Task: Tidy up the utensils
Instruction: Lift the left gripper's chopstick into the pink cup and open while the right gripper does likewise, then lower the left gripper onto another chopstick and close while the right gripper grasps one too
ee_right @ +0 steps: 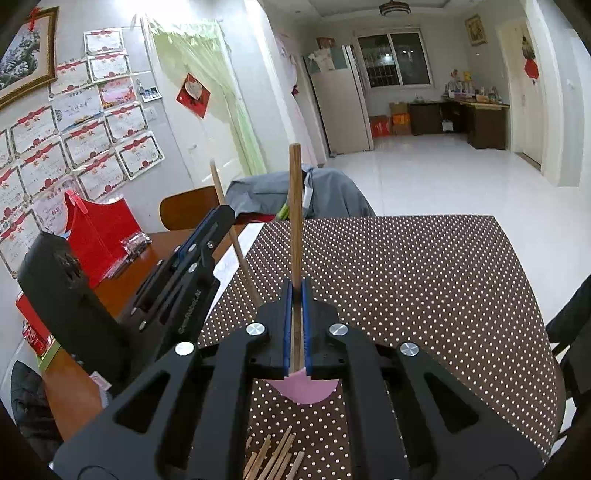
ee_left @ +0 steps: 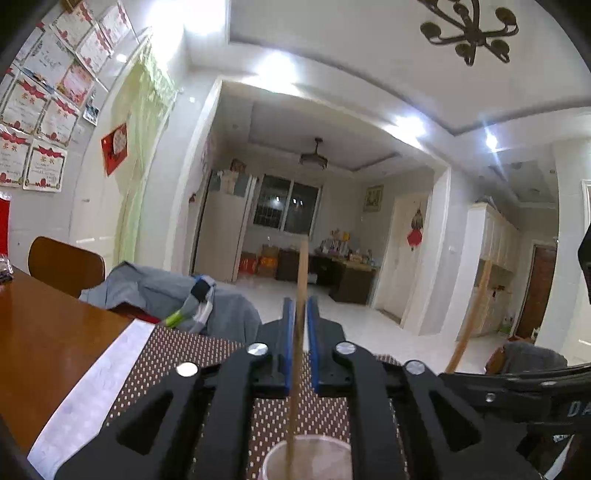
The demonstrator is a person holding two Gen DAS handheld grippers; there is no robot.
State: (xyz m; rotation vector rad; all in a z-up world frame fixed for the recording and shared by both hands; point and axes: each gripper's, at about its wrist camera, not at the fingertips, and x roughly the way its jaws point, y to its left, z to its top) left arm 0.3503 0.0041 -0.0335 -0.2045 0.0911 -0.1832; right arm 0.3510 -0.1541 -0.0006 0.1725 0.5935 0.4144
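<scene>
Right gripper (ee_right: 295, 295) fingers clamp a chopstick (ee_right: 295, 206); left gripper (ee_left: 301, 314) fingers stand slightly apart around another chopstick (ee_left: 301, 280), its lower end in a half-hidden cup (ee_left: 306, 458)

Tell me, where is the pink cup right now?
In the right wrist view the pink cup stands on the dotted brown tablecloth, directly below the right gripper, beyond the loose wooden chopsticks.

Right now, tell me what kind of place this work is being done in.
Most likely a home's dining and living area: a wooden table under a polka-dot cloth, certificates covering the wall, and a chandelier overhead.
</scene>
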